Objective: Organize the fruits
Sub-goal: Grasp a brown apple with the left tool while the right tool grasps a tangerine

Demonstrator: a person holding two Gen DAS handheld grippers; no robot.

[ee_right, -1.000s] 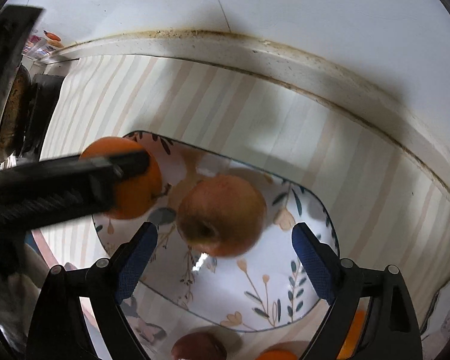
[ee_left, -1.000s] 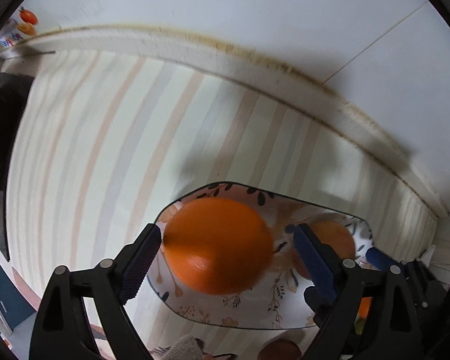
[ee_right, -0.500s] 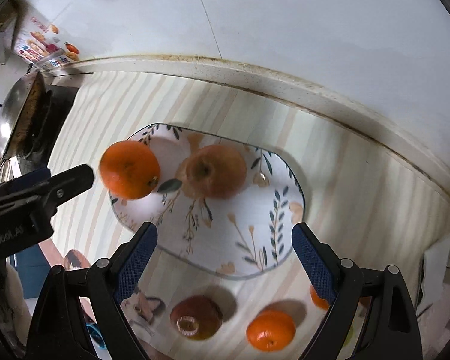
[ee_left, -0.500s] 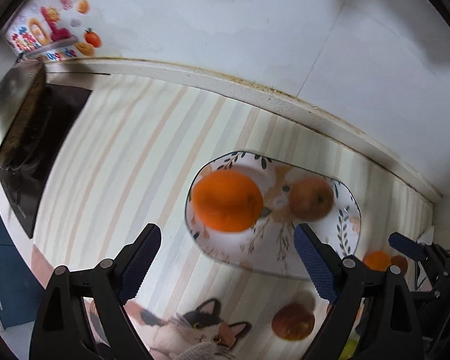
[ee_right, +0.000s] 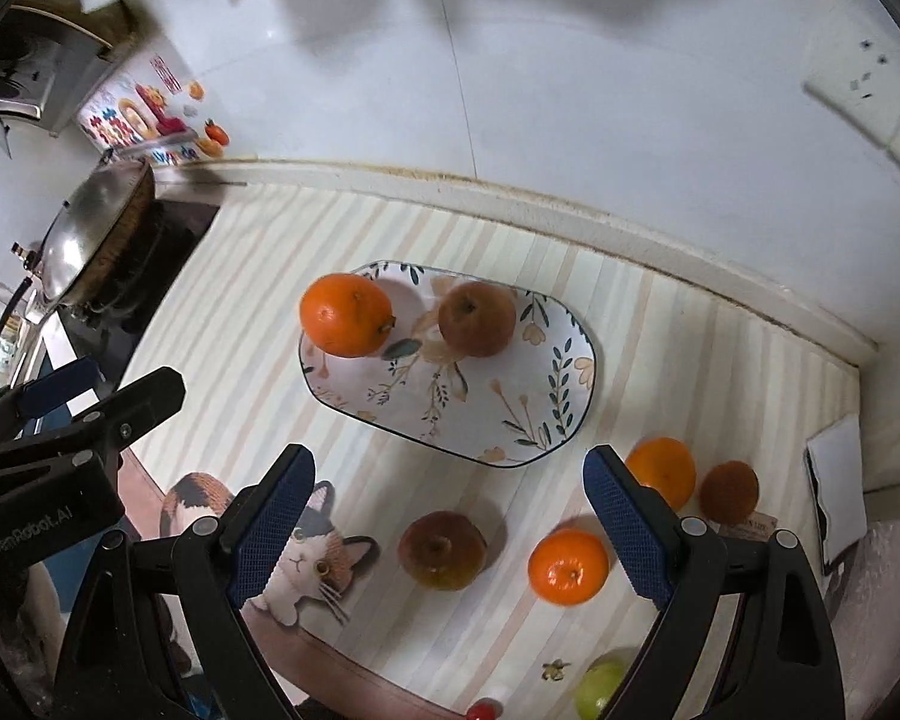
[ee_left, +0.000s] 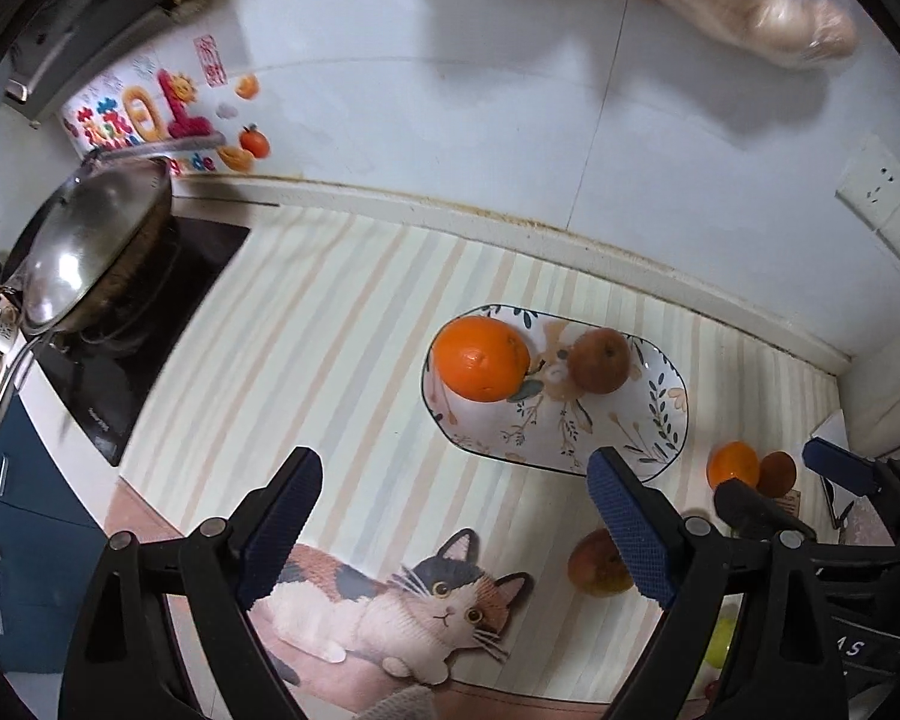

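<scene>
While your wok sits far left on the stove, the desk carries a floral plate holding an orange beside a brownish apple. Loose fruit lies nearer you: another apple, a mandarin. Your left tool and right tool both gape wide, gripping nothing.

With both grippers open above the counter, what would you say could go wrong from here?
1. The orange sits at the plate's left end, overhanging the rim; a nudge might roll it off.
2. The apple and the orange beside it lie loose on the striped mat, so a fingertip's glancing touch may send them rolling.
3. The left gripper and right gripper hover close together and might collide.
</scene>
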